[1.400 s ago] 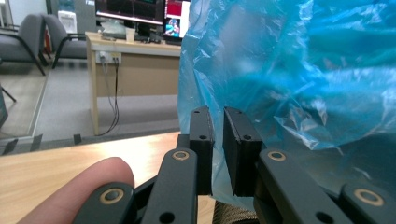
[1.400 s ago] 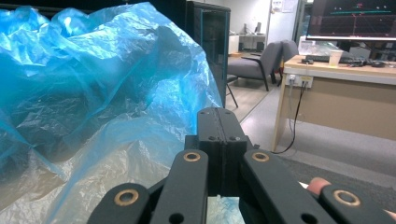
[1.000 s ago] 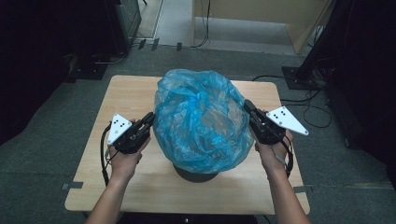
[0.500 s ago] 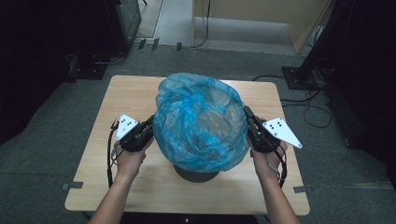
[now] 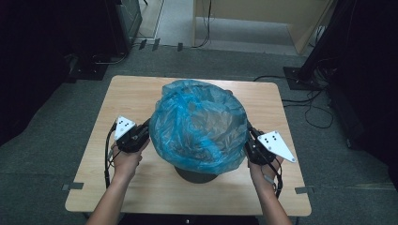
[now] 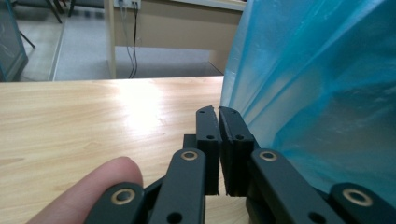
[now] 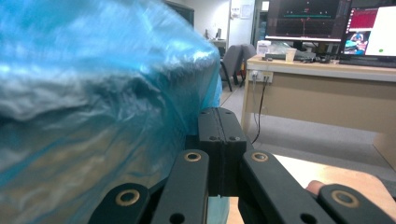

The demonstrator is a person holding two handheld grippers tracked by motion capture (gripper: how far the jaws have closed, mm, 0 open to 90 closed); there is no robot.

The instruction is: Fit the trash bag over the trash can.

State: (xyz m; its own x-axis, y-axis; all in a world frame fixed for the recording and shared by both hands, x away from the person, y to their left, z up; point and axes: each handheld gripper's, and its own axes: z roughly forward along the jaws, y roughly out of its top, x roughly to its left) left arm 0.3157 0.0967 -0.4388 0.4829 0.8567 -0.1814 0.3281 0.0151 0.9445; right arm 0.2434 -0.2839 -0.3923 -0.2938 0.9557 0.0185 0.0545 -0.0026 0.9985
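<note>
One blue plastic bag (image 5: 199,124), draped over one dark round bin (image 5: 195,174) that pokes out just under its near edge, all on one wooden table (image 5: 141,96). Two handheld grippers flanking that bag, left gripper (image 5: 143,131) on one side and right gripper (image 5: 249,139) on the other, each with one grey three-cornered plate on top. Beyond the bag, off in the room: two lit monitors (image 7: 306,18), one paper cup (image 7: 290,54) and one office chair (image 7: 233,63).

High view looks down; 2 tool views flank the shared bag (image 5: 199,124).
</note>
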